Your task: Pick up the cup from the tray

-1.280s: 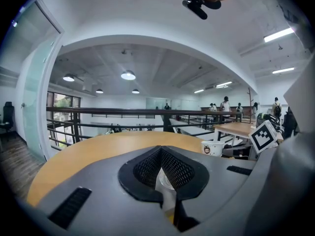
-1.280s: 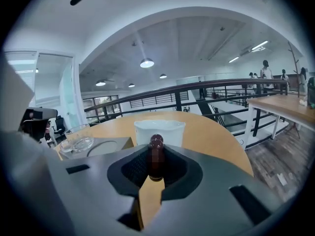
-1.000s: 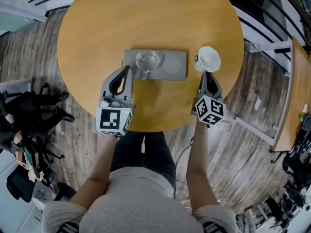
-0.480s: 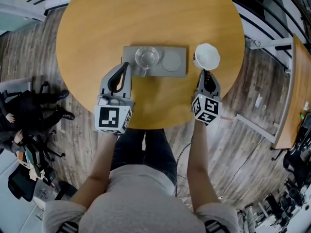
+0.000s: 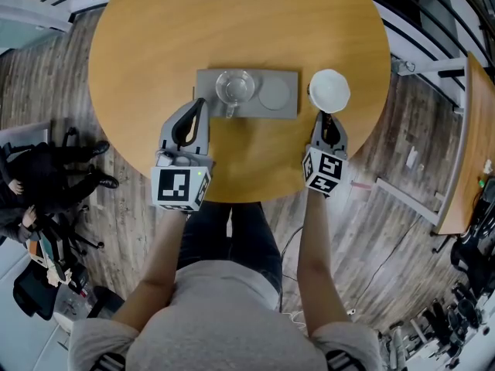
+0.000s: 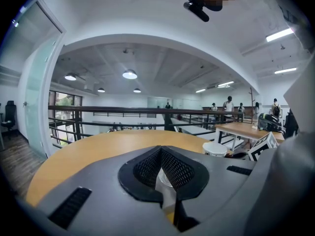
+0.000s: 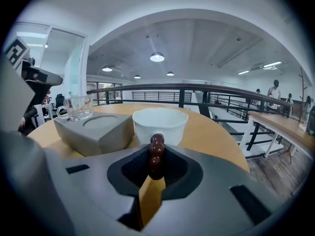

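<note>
As the head view shows it, the round wooden counter [image 5: 232,22] carries a grey tray [image 5: 291,108] near its middle. A glass cup [image 5: 234,88] stands upright in the tray's left well, and the round recess [image 5: 274,93] on the right is empty. The white cup [image 5: 329,90] is off the tray, upright, just beside its right end over bare counter. I cannot tell whether its base rests on the wood or hangs clear. My right gripper [image 5: 328,117] points at it from the near side. In the right gripper view its jaws are almost fully closed on a dark brown beaded handle [image 7: 157,144]. That handle sits against the near wall of the white cup [image 7: 160,124], so the cup is held by it. The same view shows the tray [image 7: 81,136] to the left with the glass cup [image 7: 78,107] on its far end. My left gripper [image 5: 199,103] sits at the tray's near left corner, apart from the glass cup. In the left gripper view [image 6: 160,150] its jaws meet at the tips and hold nothing. The white cup [image 6: 214,149] appears at the right of that view.
</note>
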A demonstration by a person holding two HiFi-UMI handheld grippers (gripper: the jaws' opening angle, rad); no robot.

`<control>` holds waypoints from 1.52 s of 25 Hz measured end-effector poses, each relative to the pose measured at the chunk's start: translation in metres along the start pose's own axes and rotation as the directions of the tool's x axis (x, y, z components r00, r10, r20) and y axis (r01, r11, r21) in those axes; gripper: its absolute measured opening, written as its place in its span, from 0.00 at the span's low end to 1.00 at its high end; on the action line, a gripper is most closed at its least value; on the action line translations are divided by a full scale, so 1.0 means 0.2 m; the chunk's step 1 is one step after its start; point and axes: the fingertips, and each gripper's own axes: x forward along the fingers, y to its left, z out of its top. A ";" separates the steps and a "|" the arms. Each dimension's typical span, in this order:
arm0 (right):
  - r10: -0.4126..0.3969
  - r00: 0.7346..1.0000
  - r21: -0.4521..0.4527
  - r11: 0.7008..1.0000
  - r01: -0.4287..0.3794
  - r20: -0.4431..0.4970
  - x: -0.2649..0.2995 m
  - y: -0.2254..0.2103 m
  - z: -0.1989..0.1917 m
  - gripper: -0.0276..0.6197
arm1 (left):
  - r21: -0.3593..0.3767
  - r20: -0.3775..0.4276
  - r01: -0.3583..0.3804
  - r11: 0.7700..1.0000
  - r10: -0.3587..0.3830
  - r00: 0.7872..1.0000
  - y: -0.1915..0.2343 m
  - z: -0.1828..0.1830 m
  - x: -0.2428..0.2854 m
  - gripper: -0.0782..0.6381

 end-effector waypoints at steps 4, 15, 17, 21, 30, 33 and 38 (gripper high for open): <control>0.012 1.000 0.010 1.000 -0.012 0.007 -0.01 0.00 -0.01 0.10 | -0.005 0.001 0.000 1.000 0.000 1.000 0.00 -0.01 -0.01 0.12; -0.022 0.996 0.029 0.999 0.020 0.091 -0.12 0.01 0.17 0.36 | -0.044 0.041 -0.002 0.999 0.004 0.999 0.00 0.05 -0.04 0.12; -0.034 0.989 0.030 0.999 0.030 0.146 -0.20 0.03 0.28 0.36 | -0.045 0.051 0.000 0.999 0.003 0.999 0.00 0.08 -0.05 0.12; 0.011 0.969 0.003 1.000 -0.012 0.245 -0.31 0.15 0.49 0.36 | -0.041 0.065 -0.001 0.999 0.003 0.998 0.00 0.11 -0.08 0.12; 0.177 0.944 -0.041 0.984 -0.173 0.277 -0.30 0.56 0.69 0.40 | -0.047 0.125 -0.060 0.997 0.065 0.990 0.09 0.19 -0.19 0.12; 0.231 0.940 -0.012 0.972 -0.235 0.251 -0.25 0.70 0.68 0.41 | -0.053 0.133 -0.083 0.995 0.089 0.987 0.16 0.20 -0.24 0.12; 0.301 0.933 0.014 0.951 -0.309 0.196 -0.14 0.88 0.64 0.44 | -0.071 0.136 -0.138 0.988 0.146 0.980 0.29 0.19 -0.32 0.12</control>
